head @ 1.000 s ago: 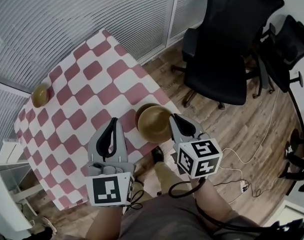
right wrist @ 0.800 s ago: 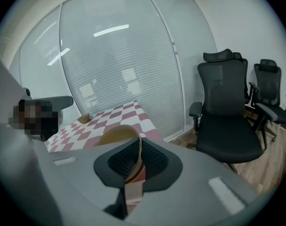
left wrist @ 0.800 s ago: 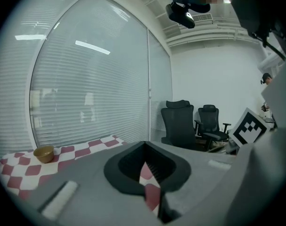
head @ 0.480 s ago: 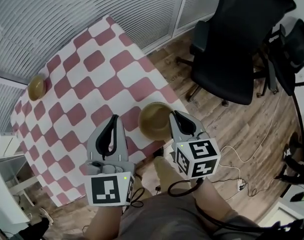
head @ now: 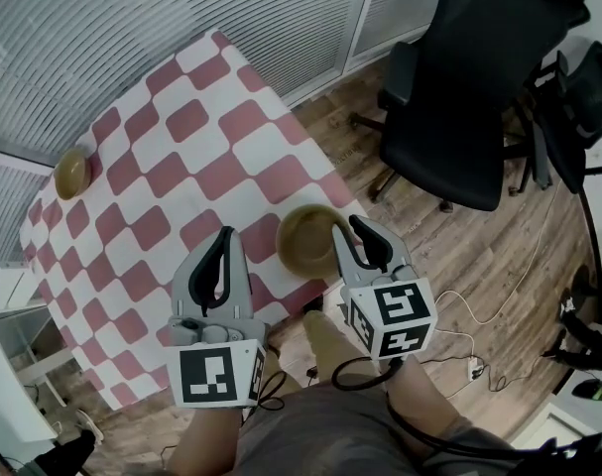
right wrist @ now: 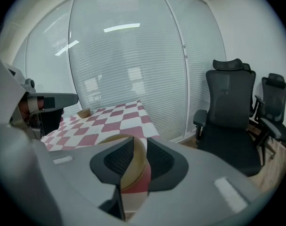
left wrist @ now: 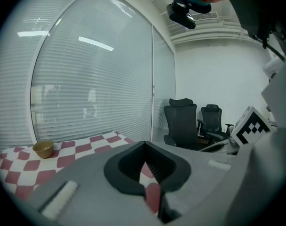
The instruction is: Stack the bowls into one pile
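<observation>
**Large bowl** (head: 308, 238): tan, round, so it has no long axis. It stands upright with its mouth facing up, on the checked table (head: 181, 147) at the near right corner. Whether it is one bowl or several nested cannot be made out. In the right gripper view its lower wall is cut off by the gripper body.

**Small bowl** (head: 71, 172): tan and upright, at 10 o'clock from the large bowl, well apart from it, by the table's far left edge. It is too small for any detail to show.

**Right gripper** (head: 368, 238): at 3 o'clock of the large bowl, just beside its rim. The jaws have just been opening and now stand moderately apart. In its own view the bowl's wall shows in the gap, and the pads do not press on it.

**Left gripper** (head: 221, 251): at 8 o'clock of the large bowl, over the cloth. The jaw tips are together with nothing between them. Its body hides the table's near edge.

**Office chairs** (head: 469, 77): black, at 1 o'clock of the table, on the wooden floor (head: 479, 256). The further one is cut off by the frame.
</observation>
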